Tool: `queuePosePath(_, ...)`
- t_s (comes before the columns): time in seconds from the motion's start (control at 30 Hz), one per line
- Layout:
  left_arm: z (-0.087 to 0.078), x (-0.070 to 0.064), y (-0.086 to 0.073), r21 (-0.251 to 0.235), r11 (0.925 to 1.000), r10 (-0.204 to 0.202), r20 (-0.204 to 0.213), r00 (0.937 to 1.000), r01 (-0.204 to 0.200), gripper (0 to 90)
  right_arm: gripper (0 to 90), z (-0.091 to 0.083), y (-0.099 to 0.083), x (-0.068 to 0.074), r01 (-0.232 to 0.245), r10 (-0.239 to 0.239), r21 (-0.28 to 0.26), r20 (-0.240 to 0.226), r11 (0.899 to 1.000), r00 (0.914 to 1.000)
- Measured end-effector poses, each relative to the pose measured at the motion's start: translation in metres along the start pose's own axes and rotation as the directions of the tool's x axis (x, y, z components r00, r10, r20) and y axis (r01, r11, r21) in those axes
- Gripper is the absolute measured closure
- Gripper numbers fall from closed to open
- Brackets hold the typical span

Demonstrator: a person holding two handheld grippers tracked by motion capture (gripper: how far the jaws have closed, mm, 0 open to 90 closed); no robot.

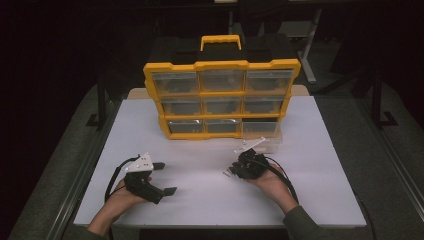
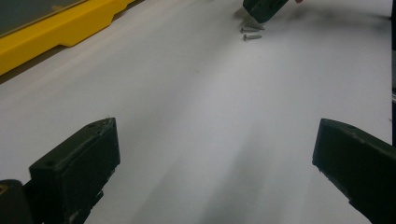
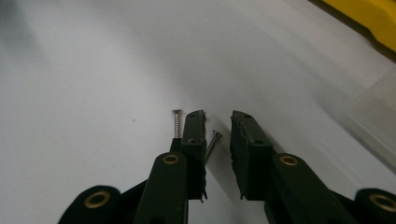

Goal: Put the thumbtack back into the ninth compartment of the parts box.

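A: So, how far along does this look?

B: Early, I judge. 2 small screws (image 3: 177, 123) lie loose on the white tabletop (image 1: 325, 165), and the right gripper (image 3: 218, 122) sits low over them, fingers narrowly apart, holding nothing; one screw lies between them.

A: And the other hand?

B: The left gripper (image 1: 161, 178) rests well apart, fingers spread wide and empty. Behind stands the organizer (image 1: 222, 97) (yellow plastic frame, 9 clear drawers), with a clear drawer (image 1: 260, 142) apparently pulled out beside it.

A: Textures?

B: Matte black fingers, smooth tabletop, threaded metal screws.
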State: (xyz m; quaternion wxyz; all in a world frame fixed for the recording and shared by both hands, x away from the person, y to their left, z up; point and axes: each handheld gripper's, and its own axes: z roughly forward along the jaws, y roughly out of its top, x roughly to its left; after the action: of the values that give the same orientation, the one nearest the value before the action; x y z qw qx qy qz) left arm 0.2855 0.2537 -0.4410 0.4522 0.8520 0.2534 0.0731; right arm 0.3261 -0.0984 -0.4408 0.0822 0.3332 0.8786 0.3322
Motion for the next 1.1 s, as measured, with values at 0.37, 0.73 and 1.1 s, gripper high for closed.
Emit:
queuePosePath(0.37, 0.0004, 0.0007, -0.0005, 0.002, 1.0000, 0.003, 0.004, 1.0000, -0.003, 0.5, 79.5, 0.0056, -0.0012, -0.0001, -0.002, 0.002, 0.028, 0.002, 1.000, 1.0000)
queuePosePath(0.73, 0.0001, 0.0002, -0.0006, -0.002, 1.0000, 0.004, 0.004, 1.0000, -0.004, 0.5, 83.3, 0.0065, -0.0026, 0.0000, 0.005, -0.006, 0.030, 0.016, 1.000, 0.9999)
queuePosePath(1.1, 0.0001, 0.0009, -0.0006, 0.004, 1.0000, -0.001, 0.005, 1.0000, 0.000, 0.5, 85.9, 0.0056, -0.0028, 0.0003, 0.016, -0.016, 0.033, 0.023, 0.999, 0.9996)
